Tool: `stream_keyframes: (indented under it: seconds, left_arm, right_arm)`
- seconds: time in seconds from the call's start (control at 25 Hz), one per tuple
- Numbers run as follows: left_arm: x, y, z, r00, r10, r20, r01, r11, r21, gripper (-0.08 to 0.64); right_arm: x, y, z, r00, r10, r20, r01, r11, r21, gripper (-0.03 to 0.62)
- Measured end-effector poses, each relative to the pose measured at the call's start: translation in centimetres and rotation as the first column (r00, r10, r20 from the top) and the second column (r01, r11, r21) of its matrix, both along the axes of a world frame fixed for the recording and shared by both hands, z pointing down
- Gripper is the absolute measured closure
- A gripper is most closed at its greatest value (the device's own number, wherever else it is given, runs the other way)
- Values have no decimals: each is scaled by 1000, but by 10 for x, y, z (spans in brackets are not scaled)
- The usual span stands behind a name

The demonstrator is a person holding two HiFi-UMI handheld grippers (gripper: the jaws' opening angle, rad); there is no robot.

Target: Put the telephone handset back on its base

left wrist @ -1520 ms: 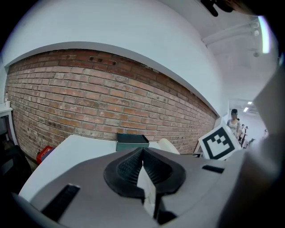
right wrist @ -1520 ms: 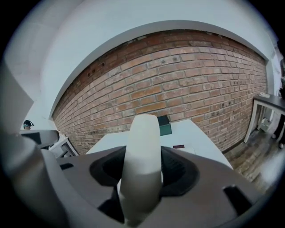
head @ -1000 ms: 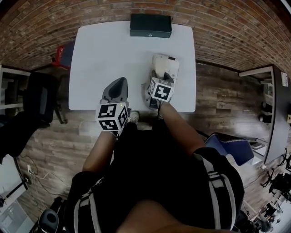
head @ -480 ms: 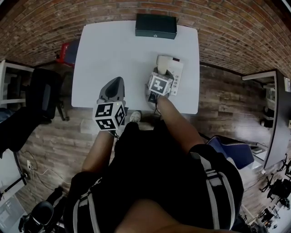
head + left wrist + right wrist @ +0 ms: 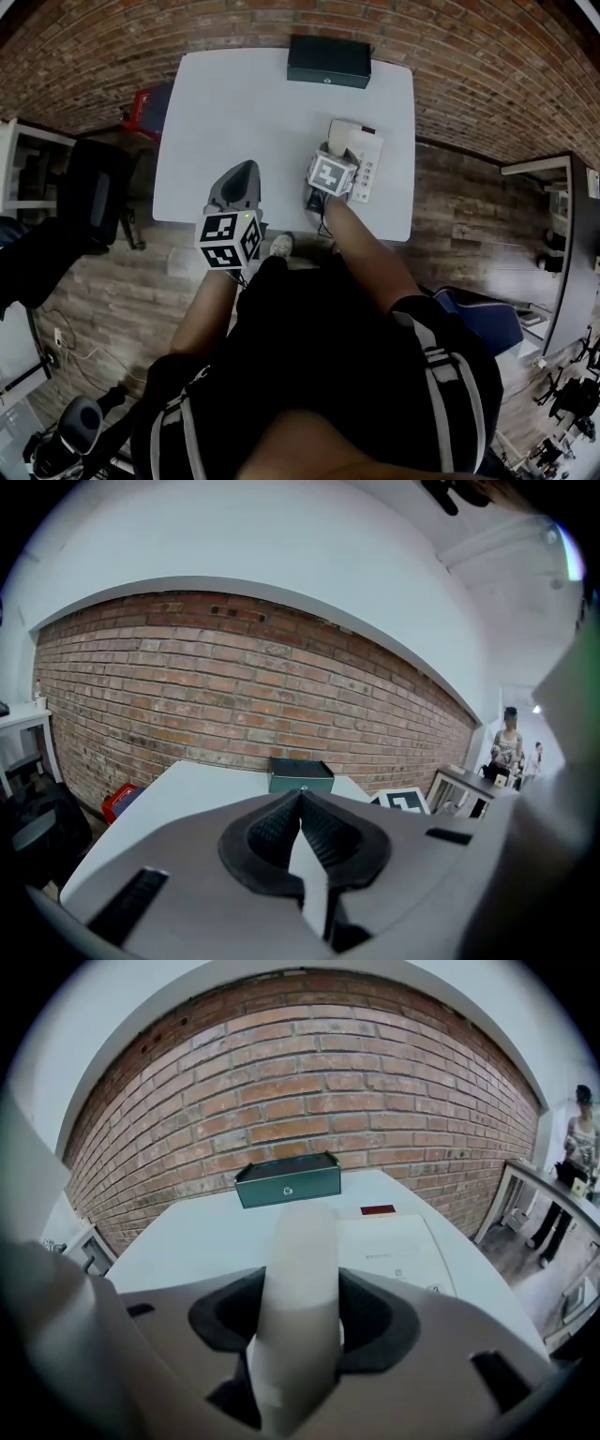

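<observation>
Telephone handset of smooth off-white plastic [image 5: 295,1269], which we judged light, rigid and slippery, sat pinched round its middle in our right gripper [image 5: 302,1321] over the left side of the white telephone base [image 5: 398,1251] on the white worktop [image 5: 244,103], while our left gripper [image 5: 300,803] hung pressed together, empty.

The head camera looks steeply down from above the person, taking in the whole white table [image 5: 244,112]. The cameras on the left gripper [image 5: 300,797] and right gripper [image 5: 298,1288] sit close behind their jaws, low over the table's near side, facing the brick wall [image 5: 234,696]. All three views share the dark green box [image 5: 288,1181] at the far edge.
</observation>
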State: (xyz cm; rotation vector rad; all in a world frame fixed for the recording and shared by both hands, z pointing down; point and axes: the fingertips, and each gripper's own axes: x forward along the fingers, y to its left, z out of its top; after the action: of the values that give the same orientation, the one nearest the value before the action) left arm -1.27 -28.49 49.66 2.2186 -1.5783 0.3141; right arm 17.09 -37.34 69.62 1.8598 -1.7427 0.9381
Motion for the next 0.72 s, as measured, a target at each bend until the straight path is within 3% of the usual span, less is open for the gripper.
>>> stream_keyframes:
  seconds: [0.36,0.56,0.6,0.72]
  left_arm:
    - [4,-3,-5,1000,7,-18,-7,1000,25,557]
    - [13,-9,-13,999,17,-30,-15,999,51,557]
    - [15,-11,-14,999,19,-31,-17,998,55,558]
    - [20,-16,-19,999,26,-36,-23,997,69,557]
  right_arm:
    - [-8,-6,-33,996,-77,38,70,984,164,341]
    - [2,2,-78,983,-159,95,126,950,285,342]
    - [5,5,-90,979,-179,94,143,940,309,351]
    - [18,11,-125,980,-193,48,160,910,383,532]
